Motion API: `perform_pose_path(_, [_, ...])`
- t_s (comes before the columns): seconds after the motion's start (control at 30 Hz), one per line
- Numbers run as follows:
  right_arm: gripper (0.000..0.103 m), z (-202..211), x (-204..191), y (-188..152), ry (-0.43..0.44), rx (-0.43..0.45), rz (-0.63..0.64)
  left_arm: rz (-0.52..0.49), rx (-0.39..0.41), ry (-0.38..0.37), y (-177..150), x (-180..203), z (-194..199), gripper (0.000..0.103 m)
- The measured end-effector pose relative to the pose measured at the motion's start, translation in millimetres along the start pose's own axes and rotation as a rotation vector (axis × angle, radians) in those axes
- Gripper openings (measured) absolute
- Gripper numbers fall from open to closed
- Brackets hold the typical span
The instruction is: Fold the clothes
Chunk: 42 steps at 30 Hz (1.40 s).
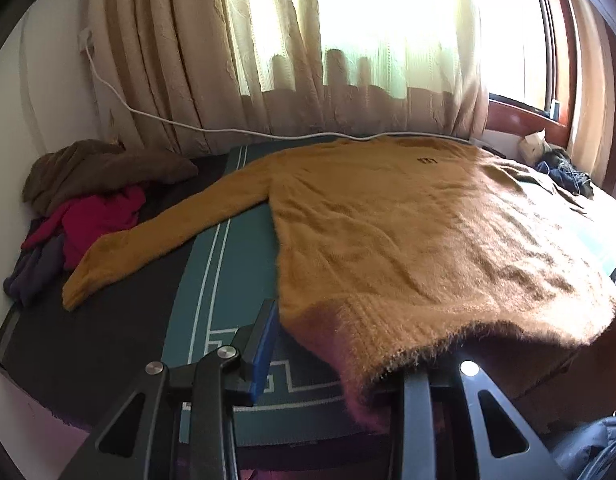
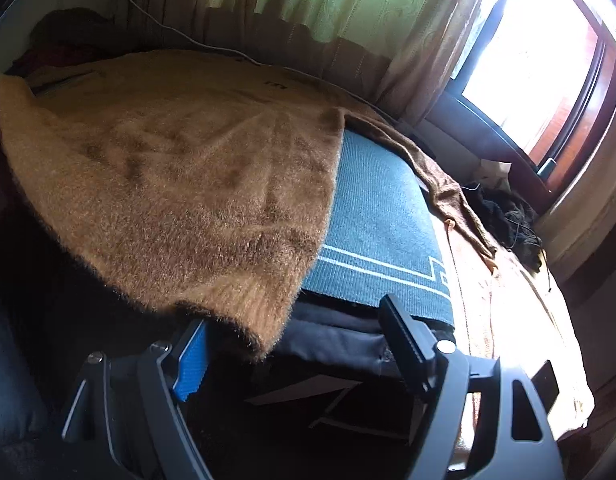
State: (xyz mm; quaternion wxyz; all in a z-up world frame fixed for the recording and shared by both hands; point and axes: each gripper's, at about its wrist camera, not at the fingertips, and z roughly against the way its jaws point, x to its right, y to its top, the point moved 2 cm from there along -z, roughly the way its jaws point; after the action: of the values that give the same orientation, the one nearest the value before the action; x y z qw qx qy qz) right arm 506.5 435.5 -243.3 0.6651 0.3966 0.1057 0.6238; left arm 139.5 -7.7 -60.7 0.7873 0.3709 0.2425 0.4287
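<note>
Right now a fuzzy mustard-brown sweater (image 1: pixel 388 232) lies spread flat, front up, across a green mat (image 1: pixel 223 280) with white border lines, its hem hanging toward both tools. One sleeve (image 1: pixel 147 236) stretches off the mat's left edge toward a heap of clothes (image 1: pixel 79 200), brown on top with red and purple pieces below it. From the right side, the other sleeve (image 2: pixel 428 176) trails along the far edge of the mat toward a dark tangle of yarn (image 2: pixel 504 208) near the window. The left hand-held gripper (image 1: pixel 336 344) stands with its fingers spread wide; the blue-padded finger (image 1: pixel 263 356) sits just left of the sweater's lower corner, while the other finger is hidden under the overhanging hem. The right hand-held gripper (image 2: pixel 299 344) is likewise spread wide, the sweater's other lower corner drooping between its blue pad (image 2: pixel 191 364) and its black finger (image 2: pixel 404 344); I cannot tell whether the cloth touches either one. A white cable (image 1: pixel 227 130) runs along the foot of the beige curtains (image 1: pixel 211 40) behind the sweater.
</note>
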Motion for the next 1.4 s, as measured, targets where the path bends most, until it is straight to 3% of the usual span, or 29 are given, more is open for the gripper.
perform_pose_path(0.17, [0.078, 7.8, -6.3, 13.4, -0.046, 0.028, -0.020, -0.030, -0.002, 0.005, -4.0, 7.1, -0.8, 0.036])
perform_pose_path(0.2, [0.064, 8.9, -6.7, 11.8, -0.036, 0.032, -0.017, -0.036, -0.007, 0.004, -5.3, 8.0, -1.3, 0.036])
perform_pose_path(0.23, [0.035, 10.1, -7.2, 10.3, -0.026, 0.036, -0.014, -0.043, -0.013, 0.012, -7.3, 8.0, -1.4, 0.036])
perform_pose_path(0.3, [0.004, 11.8, -1.1, 6.2, -0.021, 0.028, -0.047, -0.063, -0.028, 0.042, -11.8, 7.0, -1.8, 0.036])
perform_pose_path(0.43, [0.004, 26.5, 30.1, 5.2, -0.019, 0.042, -0.195, -0.135, -0.067, 0.184, -24.4, -2.6, -2.7, 0.036])
perform_pose_path(0.53, [0.004, 40.8, 41.7, 15.5, 0.017, 0.040, -0.248, -0.116, -0.121, 0.167, -34.7, -19.5, 1.8, 0.036])
perform_pose_path(0.6, [0.004, 25.3, 3.2, 58.1, 0.009, 0.008, -0.197, -0.120, -0.135, 0.160, -40.8, -23.2, 4.7, 0.037])
perform_pose_path(0.67, [0.004, 13.7, -23.8, 73.6, 0.004, -0.041, -0.154, -0.138, -0.145, 0.151, -46.3, -22.7, 5.5, 0.037])
perform_pose_path(0.8, [0.004, -22.0, -42.2, 135.0, 0.020, -0.107, -0.150, -0.239, -0.152, 0.120, -60.4, -12.2, 0.2, 0.037])
perform_pose_path(0.97, [0.004, -50.2, -44.8, 171.6, 0.033, -0.127, -0.099, -0.392, -0.093, 0.084, -65.4, -4.8, 5.2, 0.037])
perform_pose_path(1.07, [0.024, -57.9, -39.4, 186.7, 0.066, -0.126, -0.041, -0.482, -0.082, 0.017, -65.8, -5.1, 14.0, 0.038])
perform_pose_path(1.1, [0.050, -55.0, -37.5, 187.8, 0.067, -0.122, -0.025, -0.505, -0.082, -0.013, -65.7, -6.3, 18.0, 0.044])
perform_pose_path(1.13, [0.077, -49.8, -34.9, 187.2, 0.070, -0.114, -0.019, -0.511, -0.089, -0.047, -65.7, -9.3, 21.9, 0.044])
perform_pose_path(1.17, [0.083, -43.7, -30.0, 187.4, 0.087, -0.099, -0.030, -0.516, -0.096, -0.080, -65.8, -12.3, 25.9, 0.044])
perform_pose_path(1.3, [0.084, -16.0, 1.3, 195.7, 0.206, -0.018, -0.166, -0.474, -0.135, -0.240, -58.7, -27.3, 45.8, 0.044])
perform_pose_path(1.4, [0.084, -7.1, 22.7, 215.4, 0.277, 0.078, -0.248, -0.435, -0.043, -0.269, -28.7, -28.8, 59.8, 0.044])
